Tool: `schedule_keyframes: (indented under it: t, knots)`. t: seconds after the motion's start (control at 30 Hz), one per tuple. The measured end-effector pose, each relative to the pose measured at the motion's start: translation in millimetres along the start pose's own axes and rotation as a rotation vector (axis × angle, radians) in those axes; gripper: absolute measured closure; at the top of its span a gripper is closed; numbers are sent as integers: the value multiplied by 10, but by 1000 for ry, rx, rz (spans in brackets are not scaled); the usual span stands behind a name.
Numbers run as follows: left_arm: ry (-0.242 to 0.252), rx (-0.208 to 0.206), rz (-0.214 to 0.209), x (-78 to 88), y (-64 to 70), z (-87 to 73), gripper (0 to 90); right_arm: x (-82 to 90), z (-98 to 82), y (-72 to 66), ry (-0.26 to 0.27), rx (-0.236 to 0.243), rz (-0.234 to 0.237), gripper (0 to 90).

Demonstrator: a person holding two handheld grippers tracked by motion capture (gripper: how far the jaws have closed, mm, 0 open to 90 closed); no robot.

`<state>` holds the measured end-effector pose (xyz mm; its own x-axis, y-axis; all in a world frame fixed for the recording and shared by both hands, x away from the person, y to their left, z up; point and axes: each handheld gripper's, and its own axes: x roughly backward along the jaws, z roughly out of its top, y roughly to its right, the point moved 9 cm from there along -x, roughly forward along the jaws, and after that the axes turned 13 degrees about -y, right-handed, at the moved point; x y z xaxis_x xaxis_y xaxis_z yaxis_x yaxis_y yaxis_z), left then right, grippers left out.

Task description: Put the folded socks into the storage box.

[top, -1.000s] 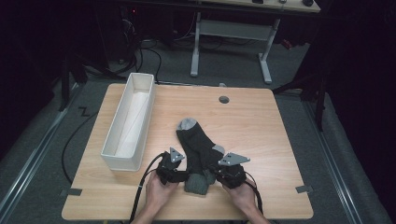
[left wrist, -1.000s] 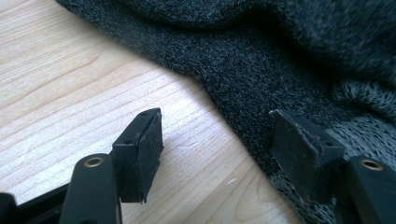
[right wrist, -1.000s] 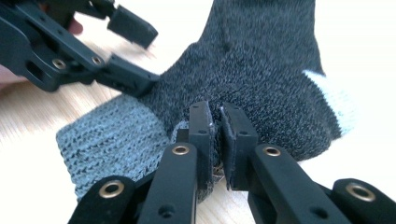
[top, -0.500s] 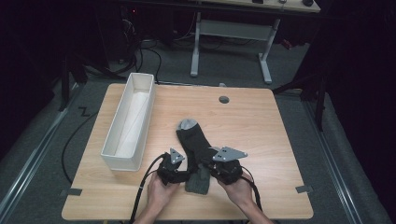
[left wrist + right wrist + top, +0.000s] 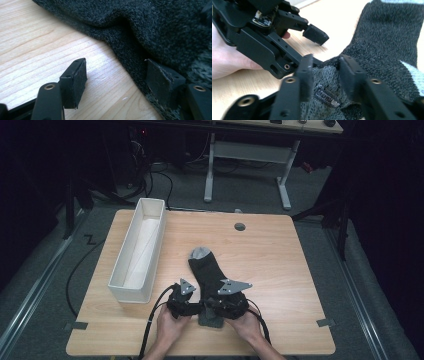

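High view, both tongs at sock

A light wooden bench stood on grey floor in a dark room; a white-legged desk occupied the upper centre of the frame.

white bin blocking left, table right open

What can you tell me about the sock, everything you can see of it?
The sock is dark charcoal knit with a light grey toe, heel and cuff. It lies flat on the wooden table, toe pointing away from the person. The right claw pinches the bunched grey cuff, which carries a small label. The left claw is open, one jaw on the sock's edge.
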<state>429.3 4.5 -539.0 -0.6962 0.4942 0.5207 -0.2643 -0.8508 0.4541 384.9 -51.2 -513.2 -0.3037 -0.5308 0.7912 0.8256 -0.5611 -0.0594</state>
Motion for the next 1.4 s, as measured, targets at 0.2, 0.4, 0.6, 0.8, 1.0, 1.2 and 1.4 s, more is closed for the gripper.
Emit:
schedule_keyframes:
  t: [0.2,0.4,0.6,0.8,1.0,1.2,1.4]
  knots:
    - [9,-14,16,57,-36,22,340,251,22,86,81,-12,-39,583]
    - [26,-1,16,139,-86,43,342,268,-122,236,67,-51,-74,535]
    - [7,-13,32,114,-130,-31,340,132,-175,254,43,-61,-67,518]
    - [5,-32,43,77,-133,-68,336,-52,-192,260,-12,-64,-36,657]
    - [18,-57,46,69,-134,-80,337,-131,-186,251,-50,-43,-43,830]
    - [39,-53,39,76,-136,-79,336,5,-103,235,-23,-23,-62,847]
    - [41,-51,40,75,-137,-77,335,301,155,209,9,13,-73,838]
